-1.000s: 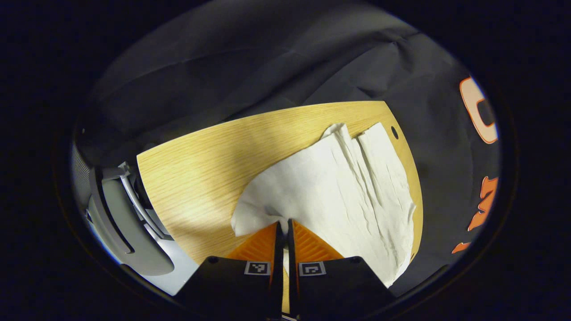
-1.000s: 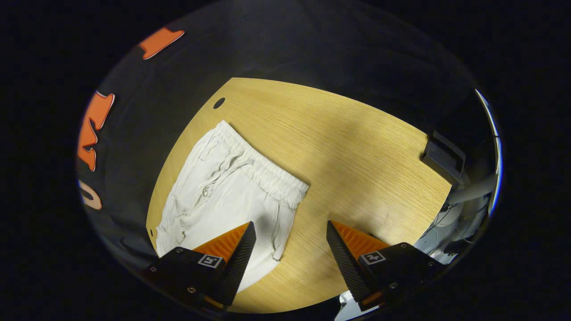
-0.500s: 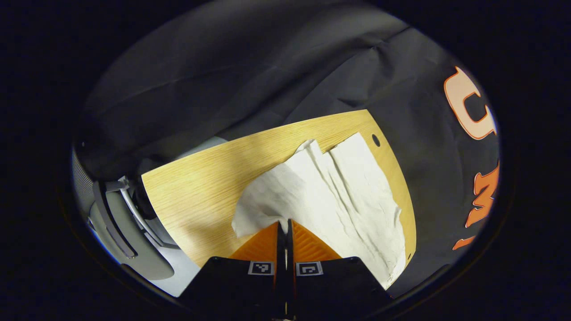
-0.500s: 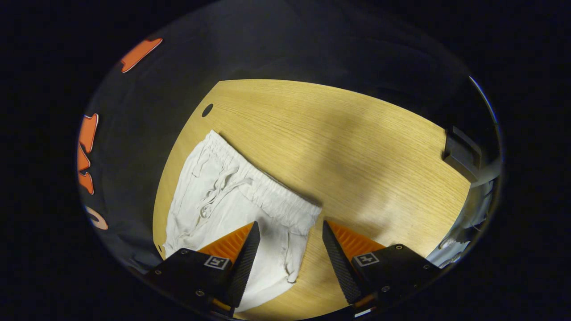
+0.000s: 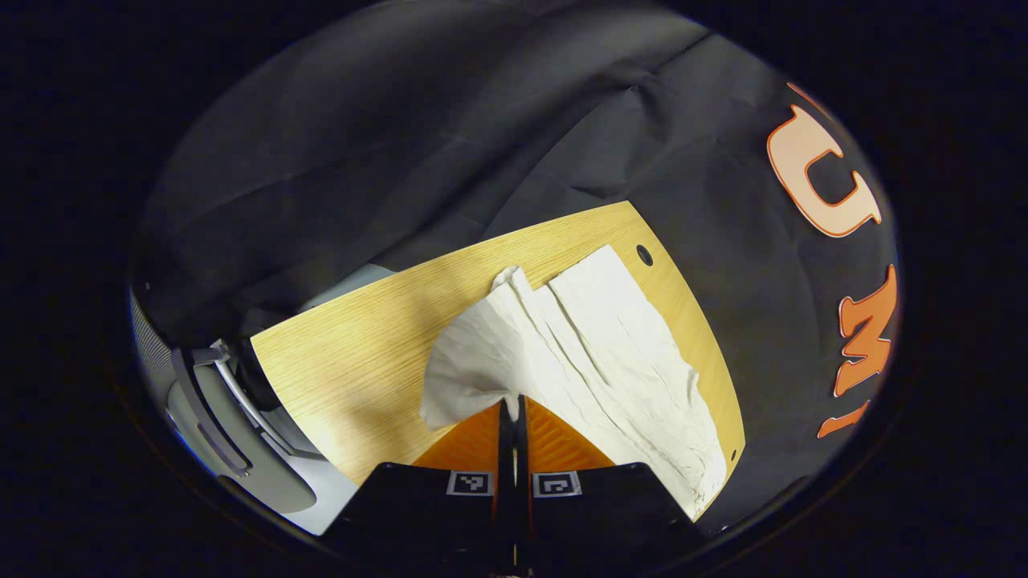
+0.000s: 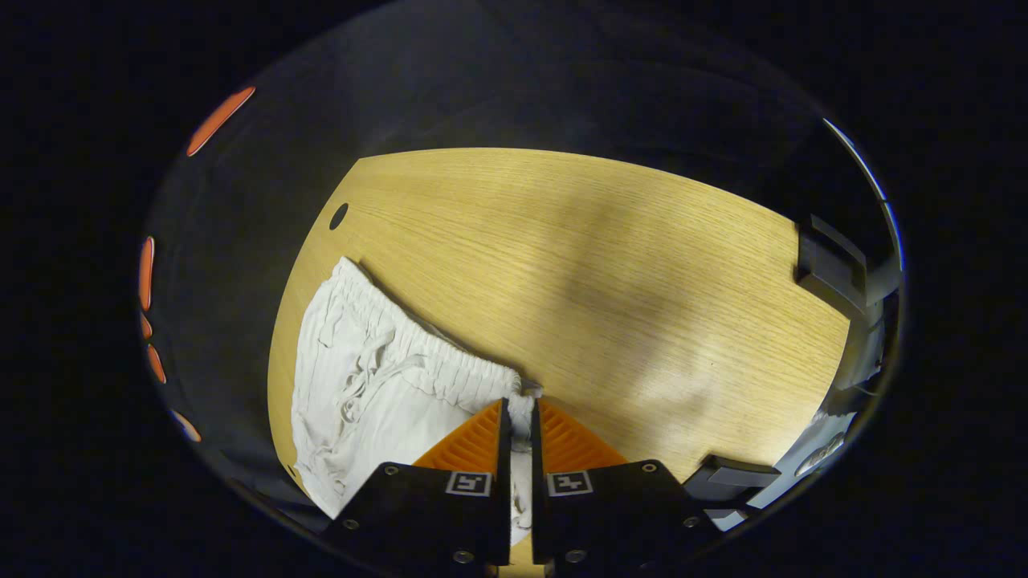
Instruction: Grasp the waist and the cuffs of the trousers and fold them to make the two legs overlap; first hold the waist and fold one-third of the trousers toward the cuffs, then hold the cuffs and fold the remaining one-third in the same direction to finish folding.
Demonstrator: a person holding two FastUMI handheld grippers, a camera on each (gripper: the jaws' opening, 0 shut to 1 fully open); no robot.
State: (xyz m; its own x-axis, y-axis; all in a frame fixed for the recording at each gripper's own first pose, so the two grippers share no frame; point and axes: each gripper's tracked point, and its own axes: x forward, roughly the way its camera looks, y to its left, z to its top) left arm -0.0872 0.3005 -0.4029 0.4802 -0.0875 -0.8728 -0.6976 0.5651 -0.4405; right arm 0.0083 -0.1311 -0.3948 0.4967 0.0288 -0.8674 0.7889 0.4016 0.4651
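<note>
White trousers [image 5: 594, 345] lie along one edge of the wooden table [image 5: 361, 353]. In the left gripper view my left gripper [image 5: 511, 401] is shut on the cuff corner, which is lifted off the table so the cloth rises toward the fingers. The two legs stretch away toward the far table corner. In the right gripper view the elastic waistband [image 6: 426, 361] with its drawstring runs across the trousers [image 6: 361, 401]. My right gripper [image 6: 520, 401] is shut on the near corner of that waistband.
The wooden table [image 6: 610, 265] has a small round hole [image 6: 339, 215] near its corner beside the trousers. A dark clamp [image 6: 831, 265] sits on the far table edge. Grey equipment [image 5: 233, 425] stands past the table's left edge in the left gripper view.
My right gripper moved forward over the waistband corner and went from open to shut on it. My left gripper kept its hold on the cuff and lifted it higher.
</note>
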